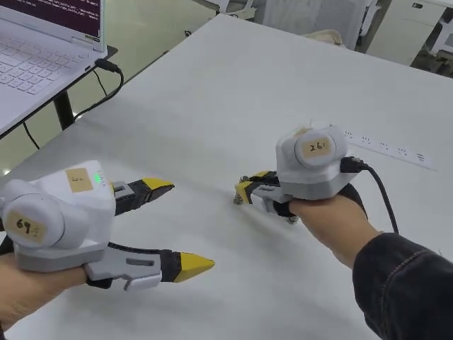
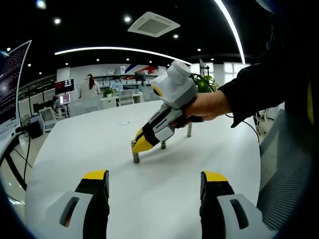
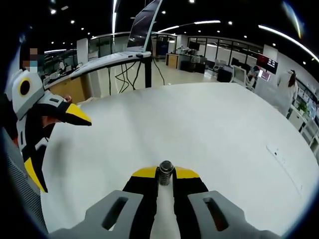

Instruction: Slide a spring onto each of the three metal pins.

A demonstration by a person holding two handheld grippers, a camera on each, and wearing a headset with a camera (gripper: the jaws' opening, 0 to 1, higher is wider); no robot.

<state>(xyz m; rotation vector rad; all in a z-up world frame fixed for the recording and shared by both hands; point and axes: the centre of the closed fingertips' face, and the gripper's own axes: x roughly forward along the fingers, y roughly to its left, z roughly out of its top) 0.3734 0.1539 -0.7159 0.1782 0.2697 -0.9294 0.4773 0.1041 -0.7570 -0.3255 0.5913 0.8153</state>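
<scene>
At the middle of a white workbench (image 1: 233, 85), the right gripper (image 3: 165, 175) pinches a small coil spring (image 3: 165, 171) between its yellow-tipped jaws, which are all but closed, with only the spring's width between them. In the left gripper view the spring stands upright on the table top, its long axis vertical. The right gripper slants down to it from above and grips near its top end. The spring looks to be seated over a pin, though the coils hide whatever is inside. A second post (image 2: 163, 145) and a third post (image 2: 189, 130) stand just behind it in a loose row, too small to tell whether either carries a spring. The left gripper (image 2: 154, 177) hangs low over the table, well apart from the row and aimed toward it, its jaws spread wide and holding nothing. The right gripper is plainly the nearer of the two and the only one placed to act on the spring. The coming move probably turns on that vertical line: a spring can travel only straight down along its pin. The right gripper, gripping from the side at a slant, would therefore need to keep the coil plumb as it presses or lets go. Otherwise the spring could cock, bind partway or tip the post. A laptop (image 1: 42, 35) sits off the table's far left edge in the head view.
</scene>
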